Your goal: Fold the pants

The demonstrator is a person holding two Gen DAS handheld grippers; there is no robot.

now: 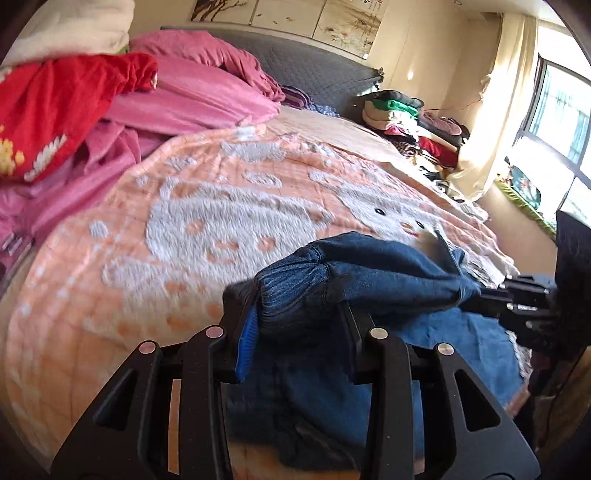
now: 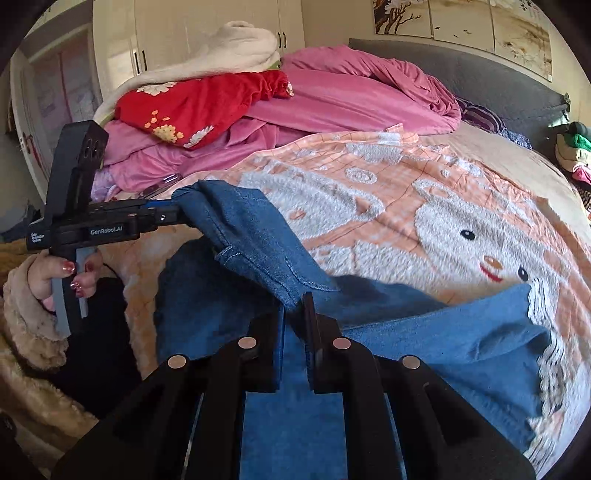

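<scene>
Bed: peach blanket (image 2: 424, 192) with a fuzzy white cartoon-animal design covers the mattress; a grey padded headboard (image 2: 476, 79) stands at the far end.
Bedding pile: pink quilt (image 2: 351, 99), red flowered cover (image 2: 195, 107) and a cream throw (image 2: 229, 55) are heaped at one side of the bed near the headboard.
Room: painted panels (image 1: 295, 14) hang above the headboard; white wardrobe doors (image 2: 207, 33) stand behind the pile; a stack of folded clothes (image 1: 410, 122) sits beside the bed near a sunlit window (image 1: 557, 122) with a pale curtain.
Pants: blue denim pants (image 2: 424, 332) lie on the near edge of the blanket, one stretch of them lifted off the bed between the two grippers.
Left gripper (image 1: 295, 299): jaws clamped on a gathered ribbed band of the pants, blue pad (image 1: 245, 339) pressing the cloth.
Right gripper (image 2: 293, 314): jaws nearly together, pinching a thin fold of denim.
Left hand (image 2: 55, 277): wraps the grey handle, nails painted dark red, fluffy tan sleeve at the wrist; it holds the tool level, pointing across the bed.
</scene>
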